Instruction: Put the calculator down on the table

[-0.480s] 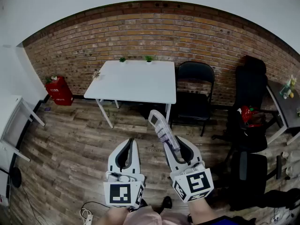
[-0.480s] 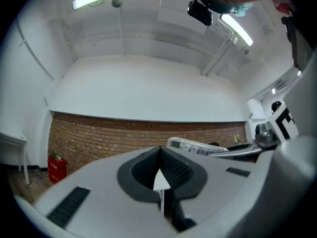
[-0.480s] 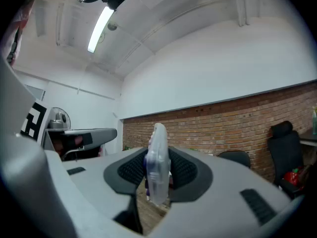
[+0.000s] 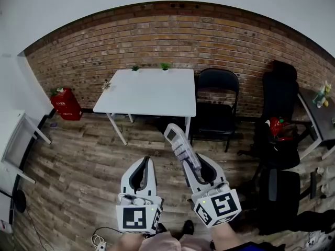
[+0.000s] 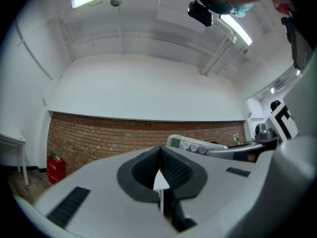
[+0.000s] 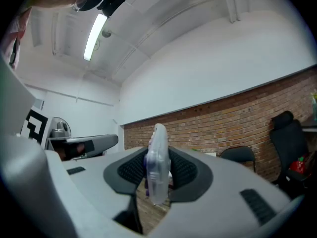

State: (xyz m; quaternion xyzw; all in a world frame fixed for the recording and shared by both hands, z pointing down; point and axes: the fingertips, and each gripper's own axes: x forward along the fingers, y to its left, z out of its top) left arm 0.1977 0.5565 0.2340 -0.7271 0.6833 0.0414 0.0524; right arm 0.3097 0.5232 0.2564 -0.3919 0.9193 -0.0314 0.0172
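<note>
My right gripper [image 4: 197,167] is shut on a slim white calculator [image 4: 181,147] with purple keys, gripped by one end so that it sticks out forward over the wooden floor. In the right gripper view the calculator [image 6: 157,162] stands edge-on between the dark pads. My left gripper [image 4: 140,172] is beside it at the left, shut with nothing between its jaws; its own view shows the pads [image 5: 159,170] meeting. From there the calculator [image 5: 194,145] lies at the right. The white table [image 4: 149,90] stands ahead against the brick wall, well beyond both grippers.
Two small green plants [image 4: 165,66] sit at the table's far edge. A black folding chair [image 4: 215,106] stands right of the table and a black office chair [image 4: 278,119] further right. A red box [image 4: 65,102] is by the wall at left, and a white shelf [image 4: 15,140] at far left.
The view has shifted very slightly; both grippers and the calculator keep nearly the same places in it.
</note>
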